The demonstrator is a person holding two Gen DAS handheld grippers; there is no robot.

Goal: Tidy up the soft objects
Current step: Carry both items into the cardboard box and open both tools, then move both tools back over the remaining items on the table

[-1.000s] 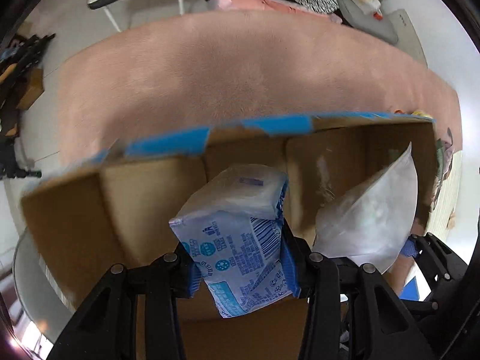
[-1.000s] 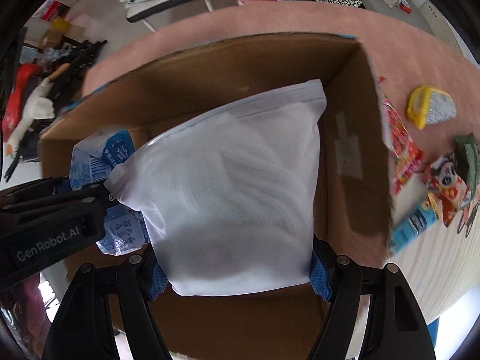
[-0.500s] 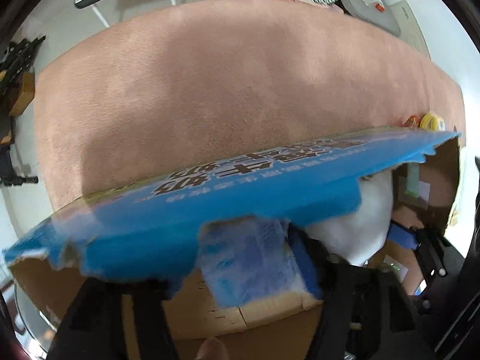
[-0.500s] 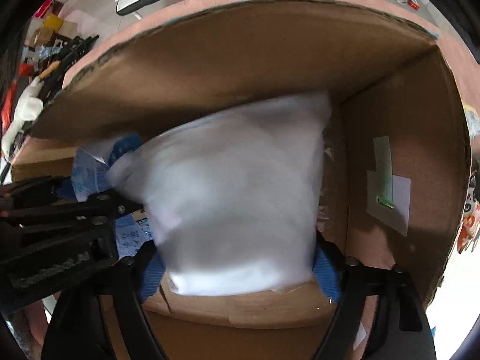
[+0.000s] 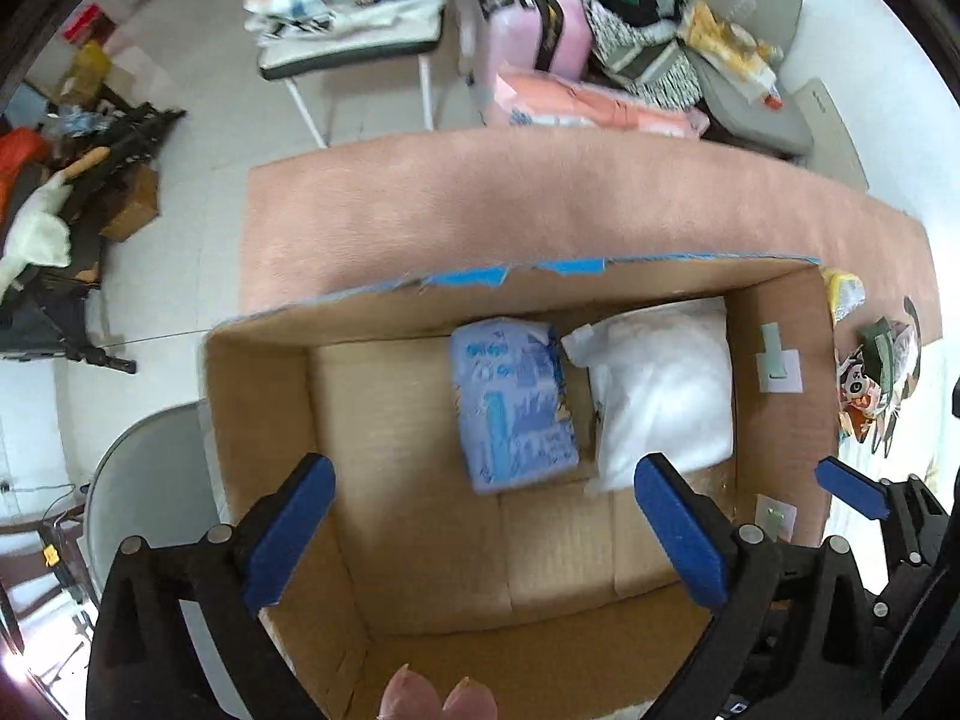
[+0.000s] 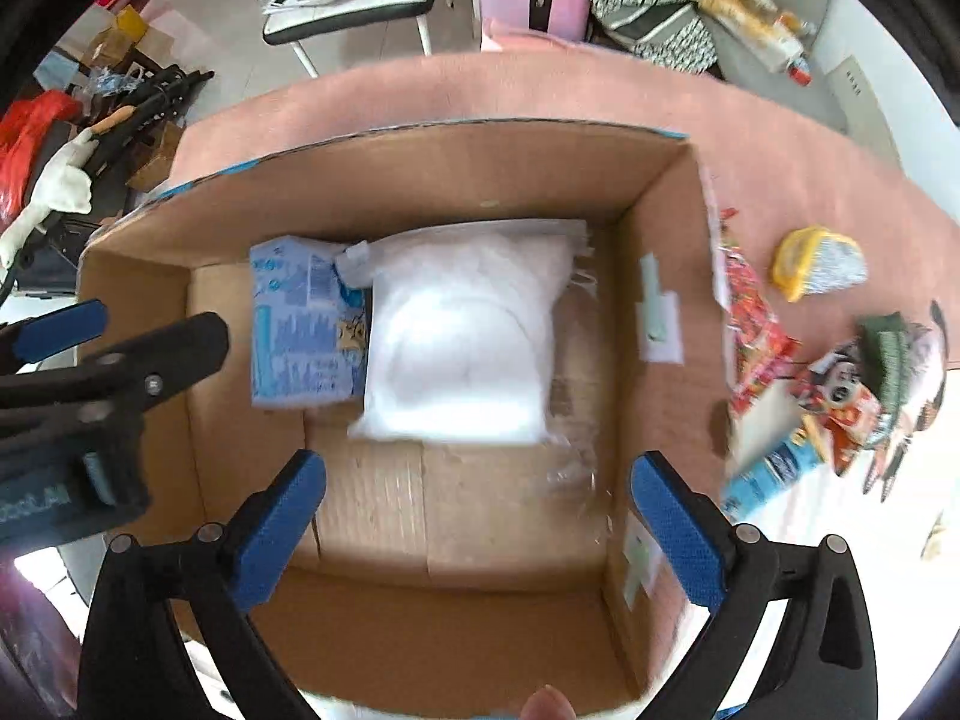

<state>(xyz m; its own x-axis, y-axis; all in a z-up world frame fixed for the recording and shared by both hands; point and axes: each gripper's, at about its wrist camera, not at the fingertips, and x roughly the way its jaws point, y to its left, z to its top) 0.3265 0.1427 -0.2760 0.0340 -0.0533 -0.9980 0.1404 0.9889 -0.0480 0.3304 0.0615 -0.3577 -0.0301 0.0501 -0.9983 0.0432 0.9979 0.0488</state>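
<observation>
An open cardboard box [image 5: 258,420] [image 6: 654,228] stands on a pink cloth-covered table. On its floor lie a blue printed soft pack [image 5: 510,408] [image 6: 303,333] and, touching it on the right, a white bag of soft material [image 5: 660,384] [image 6: 462,336]. My left gripper [image 5: 486,534] is open and empty, above the box's near half. My right gripper [image 6: 480,522] is open and empty, above the box's near right part. The left gripper's body shows at the left of the right wrist view [image 6: 54,396].
Right of the box on the table lie a yellow packet [image 6: 816,264], a red snack bag [image 6: 750,330], cartoon-printed packets [image 6: 852,402] and a blue packet [image 6: 774,474]. Beyond the table are a chair [image 5: 354,42], a pink suitcase [image 5: 534,18] and clutter on the floor.
Both grippers have opened and let go: the blue pack and the white bag now lie on the box floor. Both grippers have pulled up and back above the box.
</observation>
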